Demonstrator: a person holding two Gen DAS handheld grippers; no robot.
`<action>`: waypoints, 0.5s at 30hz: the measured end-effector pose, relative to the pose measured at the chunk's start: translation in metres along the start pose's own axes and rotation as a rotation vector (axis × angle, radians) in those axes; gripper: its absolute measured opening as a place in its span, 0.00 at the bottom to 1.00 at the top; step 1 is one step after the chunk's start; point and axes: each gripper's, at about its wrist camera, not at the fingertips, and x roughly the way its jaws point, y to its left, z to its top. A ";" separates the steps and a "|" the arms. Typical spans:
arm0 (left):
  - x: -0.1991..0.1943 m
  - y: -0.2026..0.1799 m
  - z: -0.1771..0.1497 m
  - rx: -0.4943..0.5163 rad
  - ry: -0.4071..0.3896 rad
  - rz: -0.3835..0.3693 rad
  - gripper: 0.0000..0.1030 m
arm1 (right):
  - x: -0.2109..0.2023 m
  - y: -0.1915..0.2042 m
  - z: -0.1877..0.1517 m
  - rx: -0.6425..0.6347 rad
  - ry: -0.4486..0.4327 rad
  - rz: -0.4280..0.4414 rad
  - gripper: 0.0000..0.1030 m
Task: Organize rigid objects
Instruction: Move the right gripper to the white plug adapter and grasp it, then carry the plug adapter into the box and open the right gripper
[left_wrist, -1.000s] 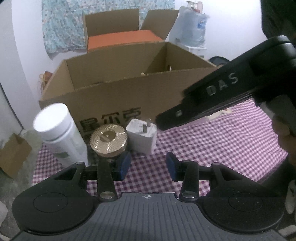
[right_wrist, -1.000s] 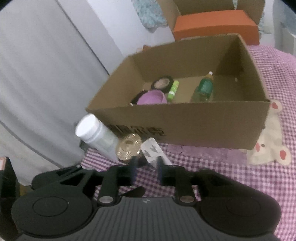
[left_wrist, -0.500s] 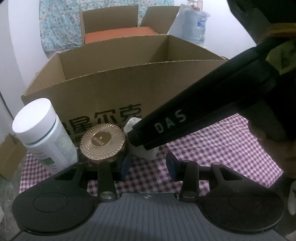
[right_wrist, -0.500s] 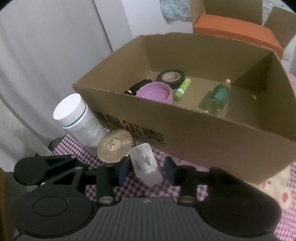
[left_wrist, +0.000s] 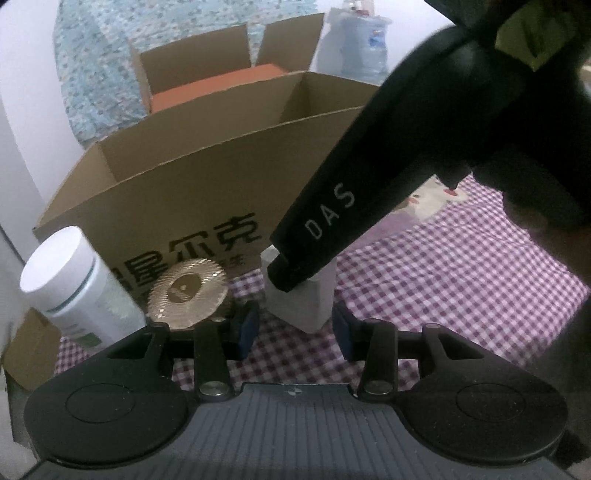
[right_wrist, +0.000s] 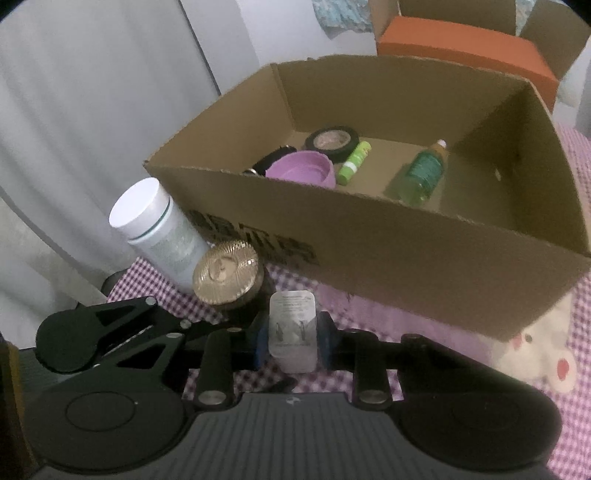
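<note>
A white plug adapter (right_wrist: 293, 334) sits between the blue pads of my right gripper (right_wrist: 293, 338), which is shut on it, low over the checked cloth. It also shows in the left wrist view (left_wrist: 301, 301), partly hidden by the right gripper's black body. My left gripper (left_wrist: 293, 328) is open and empty just in front of it. A gold-lidded jar (right_wrist: 227, 273) and a white bottle (right_wrist: 157, 229) stand to the left. The cardboard box (right_wrist: 406, 258) behind holds a purple bowl (right_wrist: 301, 171), a tape roll, a green tube and a green bottle (right_wrist: 423, 173).
An orange box (right_wrist: 465, 51) sits in an open carton behind the cardboard box. A white plush toy (right_wrist: 543, 354) lies on the cloth at the right. A grey curtain hangs at the left. A water jug (left_wrist: 364, 48) stands far back.
My right gripper came down around the white adapter and closed its pads on it. The left gripper shifted slightly and stayed open.
</note>
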 end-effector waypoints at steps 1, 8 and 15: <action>0.001 -0.001 0.002 0.008 0.001 -0.002 0.43 | -0.002 -0.001 -0.001 0.005 0.006 0.001 0.28; 0.008 -0.015 0.000 0.074 0.014 -0.014 0.48 | -0.009 -0.004 -0.005 0.015 0.052 0.013 0.28; 0.015 -0.017 0.002 0.064 0.009 -0.002 0.45 | -0.004 0.000 -0.002 0.002 0.080 0.019 0.30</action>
